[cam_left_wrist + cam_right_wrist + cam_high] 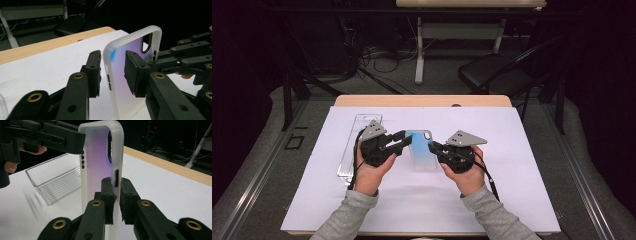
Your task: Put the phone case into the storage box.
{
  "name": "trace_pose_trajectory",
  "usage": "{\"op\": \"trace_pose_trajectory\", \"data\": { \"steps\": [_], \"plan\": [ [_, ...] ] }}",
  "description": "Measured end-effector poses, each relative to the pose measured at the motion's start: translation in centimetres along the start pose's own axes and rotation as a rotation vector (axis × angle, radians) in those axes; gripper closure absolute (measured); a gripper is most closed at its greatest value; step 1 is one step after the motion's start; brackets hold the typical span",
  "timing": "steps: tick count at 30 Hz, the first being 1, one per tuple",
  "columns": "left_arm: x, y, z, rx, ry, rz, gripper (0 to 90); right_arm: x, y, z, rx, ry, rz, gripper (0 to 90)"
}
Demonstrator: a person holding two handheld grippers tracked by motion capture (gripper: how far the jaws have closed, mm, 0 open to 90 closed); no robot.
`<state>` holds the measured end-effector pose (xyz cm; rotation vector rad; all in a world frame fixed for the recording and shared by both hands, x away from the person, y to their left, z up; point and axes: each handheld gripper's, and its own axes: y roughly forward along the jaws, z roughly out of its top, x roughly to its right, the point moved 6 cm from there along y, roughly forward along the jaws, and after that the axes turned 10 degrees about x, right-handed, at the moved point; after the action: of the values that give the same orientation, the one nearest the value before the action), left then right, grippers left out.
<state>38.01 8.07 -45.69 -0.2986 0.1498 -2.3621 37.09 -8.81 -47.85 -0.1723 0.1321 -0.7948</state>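
A translucent phone case (422,150), fading from blue to purple with a frosted white rim, is held up on edge between both grippers over the white sheet. My right gripper (432,146) is shut on one long rim; in the right gripper view its pads pinch that rim (115,195) beside a side slot. My left gripper (404,139) straddles the opposite rim. In the left gripper view the case (120,85) stands between the jaws of my left gripper (112,72); one pad (93,70) sits close against the outside, the other pad (135,72) stands off the inner face.
A clear plastic box (359,145) lies on the white sheet (512,175) just left of my left hand, and I see the box (55,180) behind the case in the right gripper view. The wooden table edge (422,101) runs along the back. A black chair (492,70) stands beyond.
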Motion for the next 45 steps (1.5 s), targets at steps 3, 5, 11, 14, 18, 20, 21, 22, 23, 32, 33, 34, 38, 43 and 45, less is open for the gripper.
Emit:
{"op": "trace_pose_trajectory", "data": {
  "steps": [3,5,11,14,18,20,21,22,23,32,33,34,38,43,45],
  "plan": [
    [-0.09,-0.12,0.04,0.003,0.002,0.007,68.6,-0.03,0.02,-0.05,-0.002,0.000,0.000,82.8],
    [-0.13,-0.17,0.05,0.004,0.000,0.006,69.7,-0.05,0.04,-0.07,-0.003,0.001,0.001,82.8],
    [-0.18,-0.17,0.00,0.003,-0.006,0.008,72.1,-0.15,0.10,-0.15,-0.005,-0.002,0.005,82.8],
    [-0.21,-0.18,-0.03,0.002,-0.008,0.006,73.9,-0.19,0.11,-0.15,-0.004,-0.002,0.006,82.8],
    [-0.24,-0.25,0.01,0.007,-0.010,0.008,76.5,-0.20,0.10,-0.16,-0.004,-0.002,0.007,82.8],
    [-0.28,-0.26,0.02,0.009,-0.012,0.008,77.9,-0.20,0.10,-0.14,-0.002,-0.003,0.007,82.8],
    [-0.32,-0.28,0.01,0.009,-0.012,0.007,78.3,-0.21,0.10,-0.14,-0.002,-0.003,0.008,82.7],
    [-0.35,-0.31,0.01,0.007,-0.012,0.007,79.0,-0.20,0.09,-0.14,-0.001,-0.004,0.008,82.8],
    [-0.38,-0.32,0.01,0.007,-0.013,0.008,79.8,-0.20,0.09,-0.14,-0.001,-0.004,0.008,82.8],
    [-0.45,-0.31,-0.06,0.009,-0.023,0.007,82.1,-0.22,0.07,-0.14,0.000,0.002,0.009,82.8],
    [-0.45,-0.32,-0.06,0.010,-0.022,0.007,82.2,-0.21,0.07,-0.13,0.001,0.001,0.009,82.8],
    [-0.45,-0.31,-0.07,0.011,-0.022,0.008,82.2,-0.22,0.08,-0.13,0.001,0.002,0.009,82.8],
    [-0.43,-0.30,-0.10,0.015,-0.026,0.012,82.1,-0.22,0.08,-0.16,0.001,0.002,0.008,82.8],
    [-0.40,-0.21,-0.15,0.016,-0.030,0.009,79.9,-0.22,0.10,-0.18,0.002,0.007,0.011,82.8],
    [-0.38,-0.17,-0.19,0.013,-0.030,0.008,78.3,-0.25,0.11,-0.18,0.002,0.010,0.013,82.8]
  ]
}}
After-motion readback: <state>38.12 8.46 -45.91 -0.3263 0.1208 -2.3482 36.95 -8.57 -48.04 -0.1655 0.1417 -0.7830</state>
